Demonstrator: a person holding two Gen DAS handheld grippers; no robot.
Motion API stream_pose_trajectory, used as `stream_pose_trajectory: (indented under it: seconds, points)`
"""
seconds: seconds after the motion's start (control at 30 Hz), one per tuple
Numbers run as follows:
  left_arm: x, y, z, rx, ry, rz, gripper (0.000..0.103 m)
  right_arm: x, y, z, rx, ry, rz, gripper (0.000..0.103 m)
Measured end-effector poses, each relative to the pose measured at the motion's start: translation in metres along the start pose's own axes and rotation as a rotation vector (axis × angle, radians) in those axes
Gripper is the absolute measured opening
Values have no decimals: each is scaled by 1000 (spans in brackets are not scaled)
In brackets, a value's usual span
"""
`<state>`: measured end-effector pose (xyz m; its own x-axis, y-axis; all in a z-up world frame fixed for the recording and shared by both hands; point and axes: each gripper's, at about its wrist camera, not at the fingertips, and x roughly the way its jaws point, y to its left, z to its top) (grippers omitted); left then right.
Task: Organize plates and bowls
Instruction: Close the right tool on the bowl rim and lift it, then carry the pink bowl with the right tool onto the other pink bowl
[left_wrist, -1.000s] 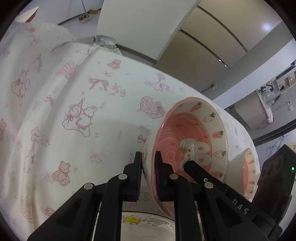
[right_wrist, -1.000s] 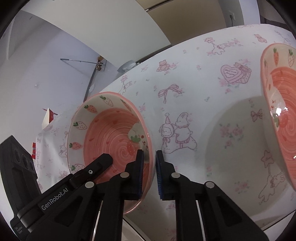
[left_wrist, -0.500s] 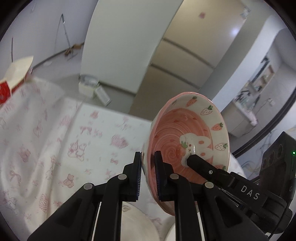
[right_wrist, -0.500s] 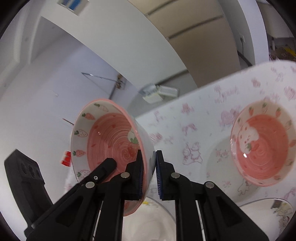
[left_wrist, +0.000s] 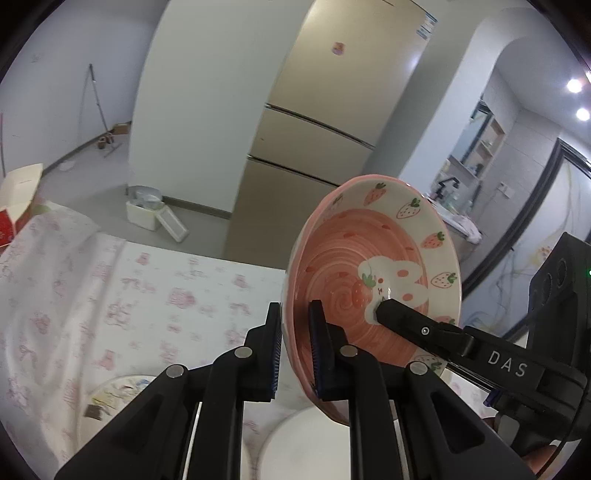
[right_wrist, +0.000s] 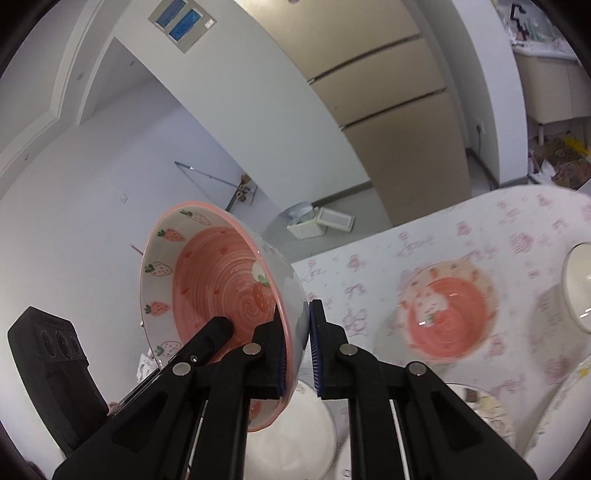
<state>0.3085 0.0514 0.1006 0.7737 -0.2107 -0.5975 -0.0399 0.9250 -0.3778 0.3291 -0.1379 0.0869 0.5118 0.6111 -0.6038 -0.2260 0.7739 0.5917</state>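
Observation:
My left gripper (left_wrist: 295, 347) is shut on the rim of a pink strawberry bowl (left_wrist: 373, 280) and holds it on edge, high above the table. My right gripper (right_wrist: 297, 345) is shut on the rim of the same kind of pink bowl (right_wrist: 214, 291), also lifted and on edge; the other gripper's finger shows inside each bowl. A second pink strawberry bowl (right_wrist: 447, 317) sits on the table to the right. White plates lie below the grippers (left_wrist: 306, 443) (right_wrist: 295, 432).
The table has a white cloth with pink prints (left_wrist: 147, 295). A decorated plate (left_wrist: 114, 391) lies at the lower left, a white bowl (right_wrist: 578, 288) at the right edge. A red and white box (left_wrist: 18, 206) stands far left. A fridge (left_wrist: 325, 129) stands behind.
Both grippers have risen and pulled back from the table with the bowl held between them. The view now takes in the room and the second pink bowl on the table.

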Motion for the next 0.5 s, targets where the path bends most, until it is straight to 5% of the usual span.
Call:
stream_pose_trajectory:
  seconds: [0.27, 0.5]
  points:
    - [-4, -68, 15, 85, -24, -21, 13, -43, -39, 6, 51, -104, 28, 10]
    - [38, -72, -1, 101, 17, -35, 9, -37, -86, 9, 155, -115, 42, 12]
